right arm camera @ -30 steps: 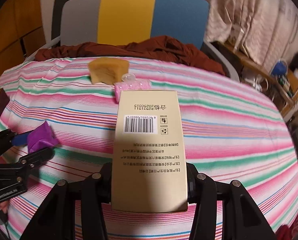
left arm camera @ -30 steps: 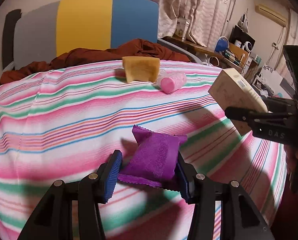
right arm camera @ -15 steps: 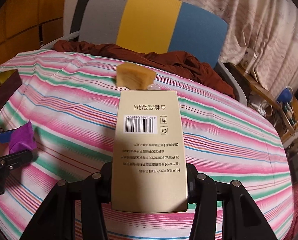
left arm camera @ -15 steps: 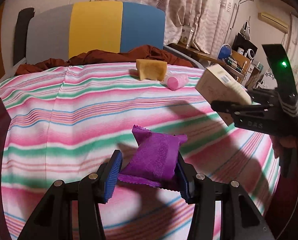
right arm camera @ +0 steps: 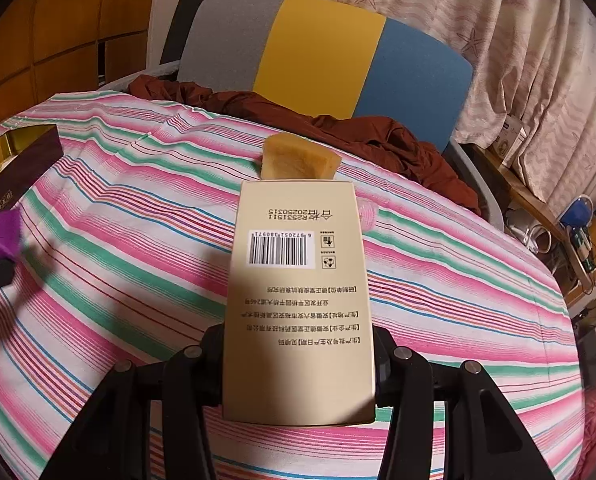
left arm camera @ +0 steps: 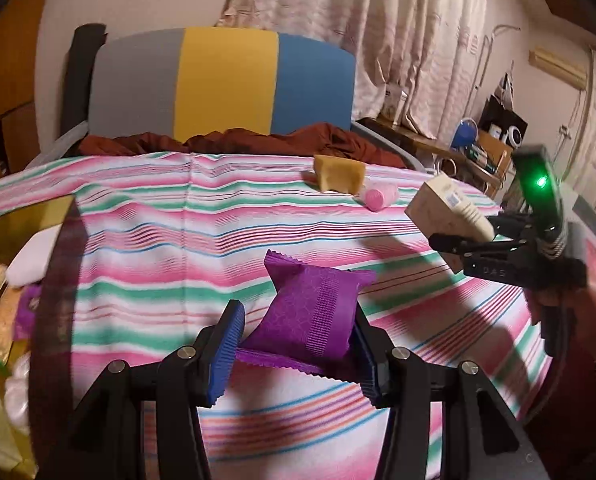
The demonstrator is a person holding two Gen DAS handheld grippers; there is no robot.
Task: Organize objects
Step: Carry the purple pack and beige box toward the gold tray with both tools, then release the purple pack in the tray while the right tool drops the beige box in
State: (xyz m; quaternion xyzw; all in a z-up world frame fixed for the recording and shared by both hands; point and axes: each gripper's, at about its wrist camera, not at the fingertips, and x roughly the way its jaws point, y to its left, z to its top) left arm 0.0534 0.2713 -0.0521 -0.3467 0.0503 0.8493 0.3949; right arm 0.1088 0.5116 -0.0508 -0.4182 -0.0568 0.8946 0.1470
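My left gripper [left arm camera: 294,344] is shut on a purple sachet [left arm camera: 310,312] and holds it above the striped bedspread [left arm camera: 158,240]. My right gripper [right arm camera: 298,360] is shut on a beige carton [right arm camera: 298,312] with a barcode, also held above the bedspread; it shows at the right in the left wrist view [left arm camera: 446,208]. A dark box with a gold lining [left arm camera: 54,280] holding several packets is at the far left. A tan sponge block [left arm camera: 338,174] and a pink bottle [left arm camera: 378,198] lie on the far side of the bedspread.
A brown garment [right arm camera: 338,132] lies along the far edge, before a grey, yellow and blue headboard [right arm camera: 322,48]. A cluttered side table [right arm camera: 558,216] stands to the right. The dark box's corner [right arm camera: 18,168] shows at left in the right wrist view.
Both grippers have moved left and lifted with their loads. The dark box of packets has come into view at the left of both views.
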